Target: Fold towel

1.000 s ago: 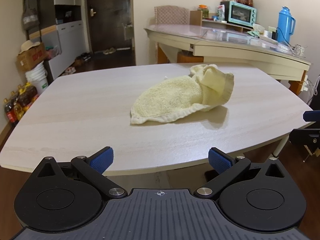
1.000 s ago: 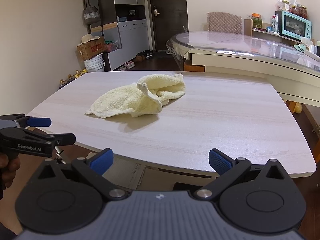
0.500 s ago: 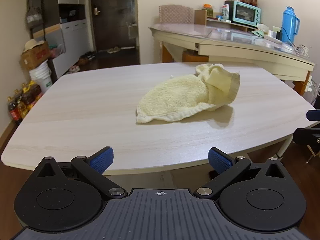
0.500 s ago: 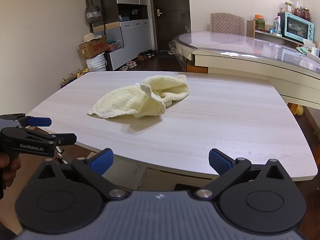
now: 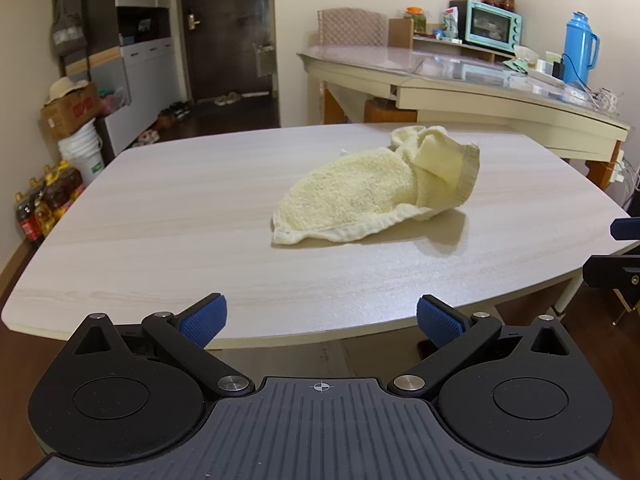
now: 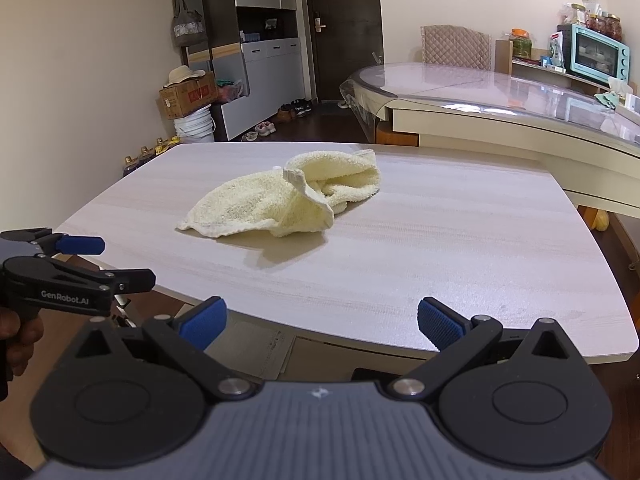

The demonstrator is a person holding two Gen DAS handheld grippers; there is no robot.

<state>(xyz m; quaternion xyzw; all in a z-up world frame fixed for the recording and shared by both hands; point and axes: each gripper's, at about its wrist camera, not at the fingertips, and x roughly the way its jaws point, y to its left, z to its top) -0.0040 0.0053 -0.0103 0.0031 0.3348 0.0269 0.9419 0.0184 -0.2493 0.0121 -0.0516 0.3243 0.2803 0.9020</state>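
Left wrist view: the left hand-held gripper (image 5: 318, 318), blue pads spread wide apart and holding nothing, sits at the near edge of the table (image 5: 160, 216), on which the crumpled yellow towel (image 5: 376, 188) lies right of centre, well apart from it. Right wrist view: the right hand-held gripper (image 6: 318, 318), pads likewise spread apart and unloaded, faces the towel (image 6: 288, 200) lying left of centre on the table (image 6: 460, 248).

right gripper (image 5: 618, 258) cut off by right edge of left wrist view, only a blue pad and black finger show; towel (image 5: 372, 192) bunched at its right end, inner folds and underside hidden; left gripper (image 6: 100, 262) body cut by left edge of right wrist view; jar labels above toaster oven (image 5: 495, 26) too small to read
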